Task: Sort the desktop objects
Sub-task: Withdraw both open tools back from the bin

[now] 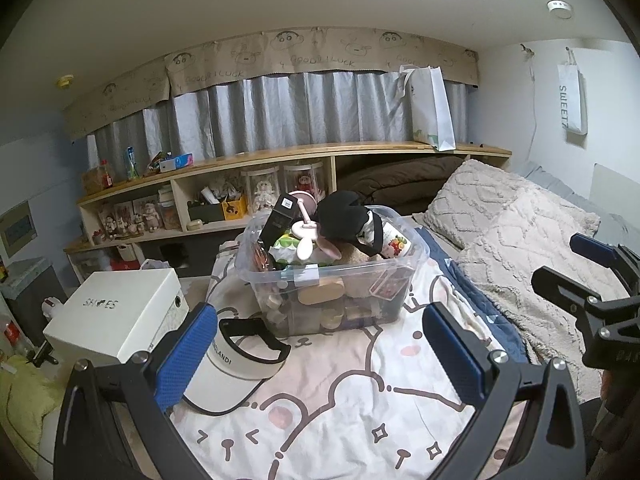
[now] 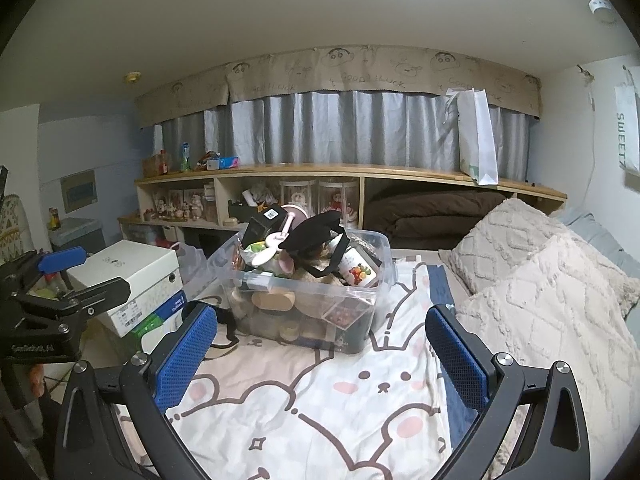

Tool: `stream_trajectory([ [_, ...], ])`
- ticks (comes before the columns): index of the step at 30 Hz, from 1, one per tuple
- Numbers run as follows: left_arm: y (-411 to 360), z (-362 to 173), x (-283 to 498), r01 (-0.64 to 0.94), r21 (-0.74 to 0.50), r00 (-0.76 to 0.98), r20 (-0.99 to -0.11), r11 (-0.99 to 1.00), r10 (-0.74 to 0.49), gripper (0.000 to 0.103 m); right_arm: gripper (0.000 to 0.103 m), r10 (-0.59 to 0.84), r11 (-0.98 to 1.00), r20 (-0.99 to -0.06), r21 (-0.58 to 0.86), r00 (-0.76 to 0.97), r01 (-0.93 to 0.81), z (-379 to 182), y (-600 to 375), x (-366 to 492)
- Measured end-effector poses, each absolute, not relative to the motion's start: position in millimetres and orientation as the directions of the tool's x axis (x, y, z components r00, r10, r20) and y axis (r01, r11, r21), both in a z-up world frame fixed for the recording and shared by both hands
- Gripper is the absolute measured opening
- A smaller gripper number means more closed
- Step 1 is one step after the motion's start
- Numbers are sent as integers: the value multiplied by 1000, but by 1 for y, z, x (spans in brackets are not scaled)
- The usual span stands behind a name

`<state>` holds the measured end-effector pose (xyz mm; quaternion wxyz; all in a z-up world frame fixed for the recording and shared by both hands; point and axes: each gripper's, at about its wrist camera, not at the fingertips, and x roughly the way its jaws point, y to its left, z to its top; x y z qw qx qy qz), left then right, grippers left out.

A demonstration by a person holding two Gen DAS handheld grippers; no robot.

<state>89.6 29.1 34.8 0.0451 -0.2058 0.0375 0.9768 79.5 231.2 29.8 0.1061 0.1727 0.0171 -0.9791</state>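
Left gripper (image 1: pixel 320 344): jaws spread wide, blue pads (image 1: pixel 182 356) well apart, nothing between them; it hangs above the cartoon-print bedspread (image 1: pixel 340 420). Right gripper (image 2: pixel 320 344): likewise wide open and holding nothing; its lower frame is cut off by the picture edge.

Clear plastic bin (image 1: pixel 328 276) sits on the bedspread ahead of both grippers, heaped past the rim; on top a black soft item (image 1: pixel 344 220), a pink stick-shaped thing (image 1: pixel 304 228), a dark box with a barcode label (image 1: pixel 280 216); what these are exactly is hard to tell. Lower contents show only as blurred shapes through the wall; a tan oval piece (image 1: pixel 320 292) presses against the front side.

White sun visor (image 1: pixel 236 368) with black strap lies on the bedspread just left of the bin, partly hidden behind the left gripper's left pad; its lettering is partly cut off. In the right wrist view only the strap shows.

White shoe box (image 1: pixel 116 316) stands left of the visor; in the right wrist view it rests on a second box (image 2: pixel 152 320), label unreadable.

Two textured cream pillows (image 1: pixel 512 232) lie to the right; the wooden shelf (image 1: pixel 280 156) behind holds small figures, too small to identify.
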Motion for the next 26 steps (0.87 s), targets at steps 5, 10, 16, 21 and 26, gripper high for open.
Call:
stream_trajectory([
  [5, 27, 32, 90, -100, 50, -910, -408, -994, 71, 103, 103, -202, -977, -342, 2, -918, 214, 29, 231, 80],
  [10, 25, 31, 90, -94, 43, -911, -407, -995, 68, 103, 103, -201, -977, -343, 0, -918, 214, 29, 231, 80],
  [16, 24, 29, 90, -90, 46, -910, -410, -995, 63, 103, 103, -202, -977, -343, 3, -917, 214, 29, 231, 80],
  [21, 24, 28, 89, -85, 48, -909, -412, -995, 58, 103, 103, -202, -976, -346, -3, -916, 217, 25, 230, 81],
  [26, 22, 26, 89, -85, 43, -906, -418, -995, 60, 103, 103, -201, -976, -352, -5, -914, 216, 20, 231, 84],
])
